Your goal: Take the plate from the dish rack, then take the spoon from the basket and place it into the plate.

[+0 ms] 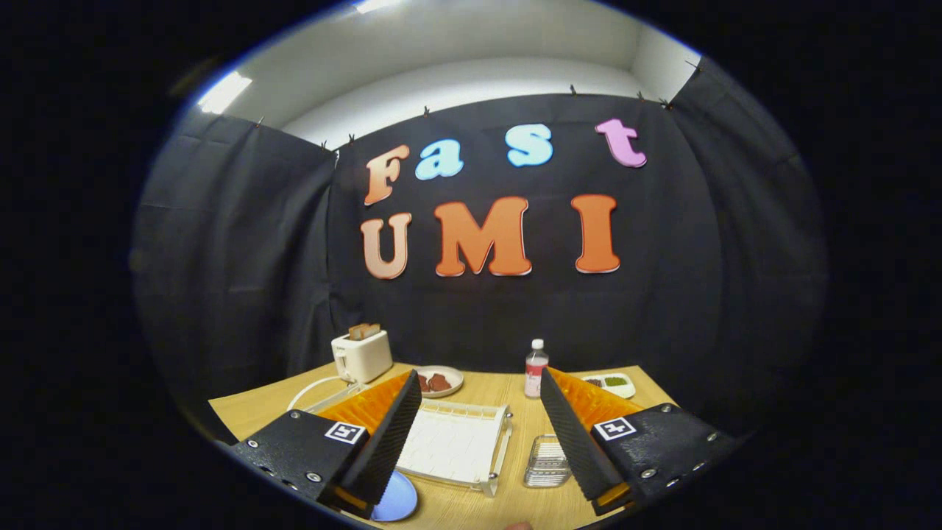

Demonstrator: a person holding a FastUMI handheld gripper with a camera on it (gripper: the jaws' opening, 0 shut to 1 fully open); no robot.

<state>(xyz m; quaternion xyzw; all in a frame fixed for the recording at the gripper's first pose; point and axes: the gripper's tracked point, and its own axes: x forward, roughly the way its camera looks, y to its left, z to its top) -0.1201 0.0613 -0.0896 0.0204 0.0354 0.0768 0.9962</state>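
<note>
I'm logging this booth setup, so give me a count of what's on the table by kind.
Toaster: 1
Bottle: 1
Dish rack: 1
Clear basket: 1
Blue plate: 1
Dishes with food: 2, one round, one small tray
Total: 7
The gripper is open above the rack.

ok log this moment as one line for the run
gripper open, holding nothing | rack between fingers, empty | blue plate on table by left finger | basket by right finger | spoon not made out
</note>
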